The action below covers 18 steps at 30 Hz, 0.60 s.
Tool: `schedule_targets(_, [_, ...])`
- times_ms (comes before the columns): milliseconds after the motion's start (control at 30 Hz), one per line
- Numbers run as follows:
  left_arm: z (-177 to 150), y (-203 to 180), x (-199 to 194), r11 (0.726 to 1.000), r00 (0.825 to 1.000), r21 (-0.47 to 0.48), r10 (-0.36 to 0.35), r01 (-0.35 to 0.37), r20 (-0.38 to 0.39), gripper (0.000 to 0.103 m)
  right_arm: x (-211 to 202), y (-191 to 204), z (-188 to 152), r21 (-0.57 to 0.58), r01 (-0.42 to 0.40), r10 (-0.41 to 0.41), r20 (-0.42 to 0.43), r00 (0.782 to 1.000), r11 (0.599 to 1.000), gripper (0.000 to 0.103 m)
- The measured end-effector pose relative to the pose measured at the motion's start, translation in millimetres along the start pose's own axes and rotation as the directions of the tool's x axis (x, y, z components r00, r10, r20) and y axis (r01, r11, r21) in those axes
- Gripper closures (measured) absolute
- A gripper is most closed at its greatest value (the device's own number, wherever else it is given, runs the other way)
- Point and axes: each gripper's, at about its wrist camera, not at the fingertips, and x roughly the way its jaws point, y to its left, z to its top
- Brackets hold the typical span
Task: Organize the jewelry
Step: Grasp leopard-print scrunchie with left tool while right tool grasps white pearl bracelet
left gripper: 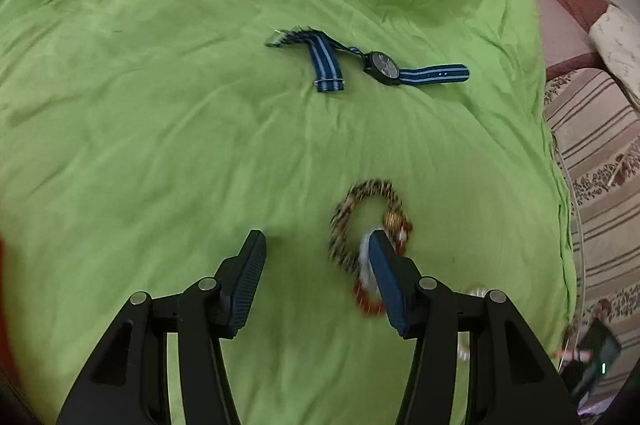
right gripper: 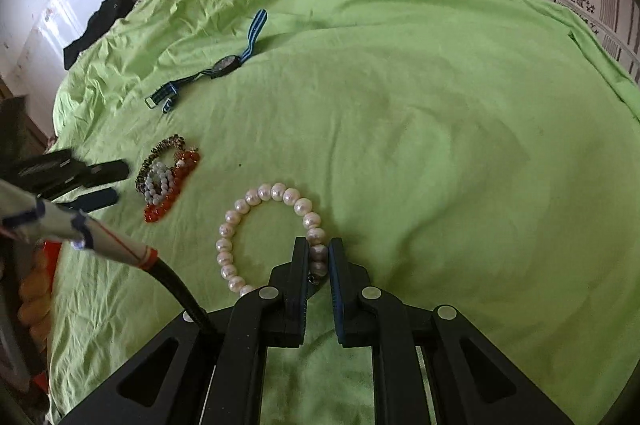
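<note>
Right gripper (right gripper: 319, 253) is pinching the pearl bracelet (right gripper: 256, 231) lying mid-bed on the green sheet (right gripper: 440, 125). Left gripper (left gripper: 316, 245) is hanging about half open, nothing in it, over the stacked bracelets (left gripper: 360, 225). The striped-strap watch (left gripper: 384, 67) is sitting further toward the sheet's rumpled far edge.

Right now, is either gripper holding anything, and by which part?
The right gripper is shut on the pearl bracelet, pinching the beads on its right side. The left gripper is open, holding nothing, above the bracelet pile.
</note>
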Motion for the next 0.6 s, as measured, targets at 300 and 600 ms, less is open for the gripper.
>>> schedule_targets(300, [-18, -51, 24, 0.872, 0.936, 0.343, 0.345, -0.349, 0.074, 0.096, 5, -7, 0, 0.034, -0.059, 0.059, -0.001, 0.998, 0.998, 0.092])
schedule_targets(600, [-54, 38, -57, 0.928, 0.938, 0.139, 0.346, -0.346, 0.021, 0.097, 5, -6, -1, 0.024, -0.051, 0.05, 0.016, 0.999, 0.998, 0.092])
